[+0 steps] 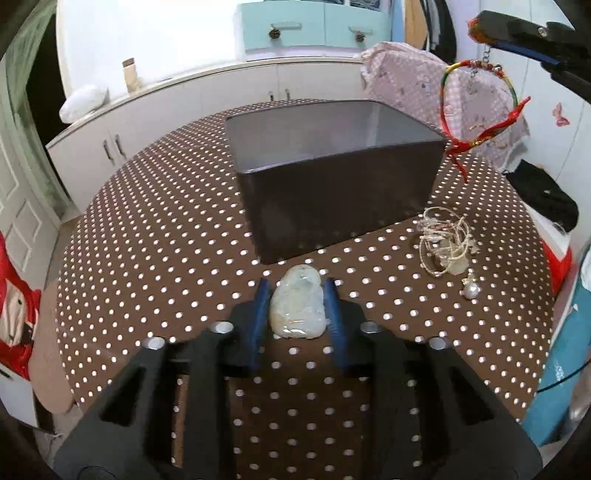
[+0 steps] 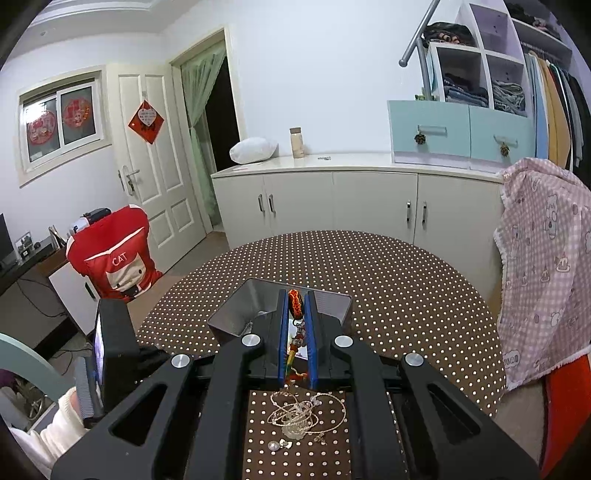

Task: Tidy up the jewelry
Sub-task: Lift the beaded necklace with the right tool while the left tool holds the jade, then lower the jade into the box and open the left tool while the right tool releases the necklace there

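My left gripper is shut on a pale carved jade pendant, held low over the dotted table just in front of the dark open box. My right gripper is shut on a red, green and yellow braided bracelet. In the left wrist view the bracelet hangs from the right gripper in the air beyond the box's right corner. The box also shows in the right wrist view, below and ahead of the right fingers.
A tangle of pale cord necklaces and a pearl earring lie on the brown dotted tablecloth right of the box; the tangle also shows in the right wrist view. A chair with pink checked cloth stands at the table's right.
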